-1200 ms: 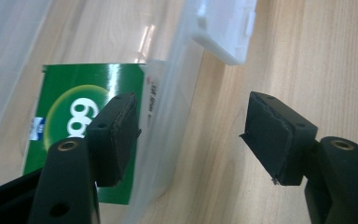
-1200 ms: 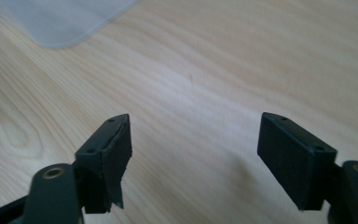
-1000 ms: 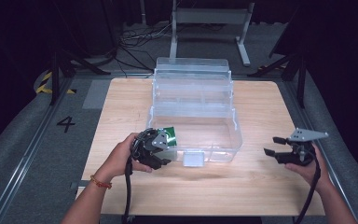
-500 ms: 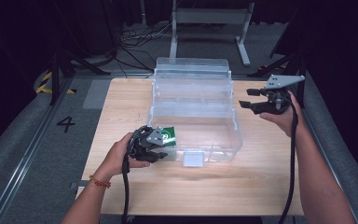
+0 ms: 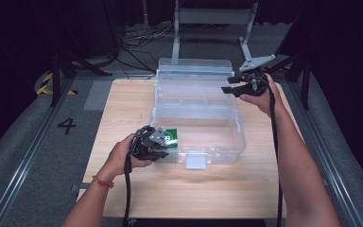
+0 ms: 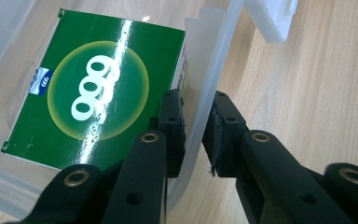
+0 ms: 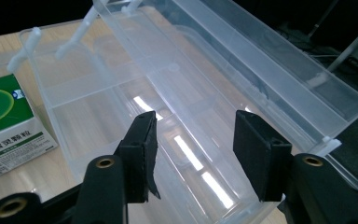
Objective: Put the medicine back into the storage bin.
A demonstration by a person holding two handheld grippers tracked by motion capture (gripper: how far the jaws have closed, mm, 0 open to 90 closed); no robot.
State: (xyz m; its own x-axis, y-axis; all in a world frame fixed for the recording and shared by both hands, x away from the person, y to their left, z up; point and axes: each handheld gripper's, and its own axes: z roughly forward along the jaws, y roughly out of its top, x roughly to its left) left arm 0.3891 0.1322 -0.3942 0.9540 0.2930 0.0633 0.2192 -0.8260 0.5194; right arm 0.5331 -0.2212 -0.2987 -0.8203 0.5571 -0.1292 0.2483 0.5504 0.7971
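Observation:
A clear plastic box (image 5: 238, 132) stands open on the table, its lid (image 5: 194, 66) tipped back. A green carton (image 5: 171, 137) lies in the box's front left corner. My left gripper (image 5: 164, 145) straddles the box's front wall (image 6: 209, 60) beside the carton (image 6: 98, 88). One pad is inside, one outside, and the jaws have just been closing onto the wall. My right gripper (image 5: 230, 88) hovers at the lid's right end. In the right gripper view the gripper (image 7: 193, 144) is open over the lid's edge (image 7: 261, 60); its jaws have been closing with nothing pressed between them.
The box sits on a wooden table (image 5: 123, 94) with a white latch (image 5: 196, 161) at its front. A metal stand (image 5: 208, 19) rises behind the table. Grey floor marked with a 4 (image 5: 66, 125) lies to the left.
The right gripper rose from the table's front right and moved back to the lid's right end. The left gripper stayed at the box's front left corner and its jaws narrowed onto the wall.

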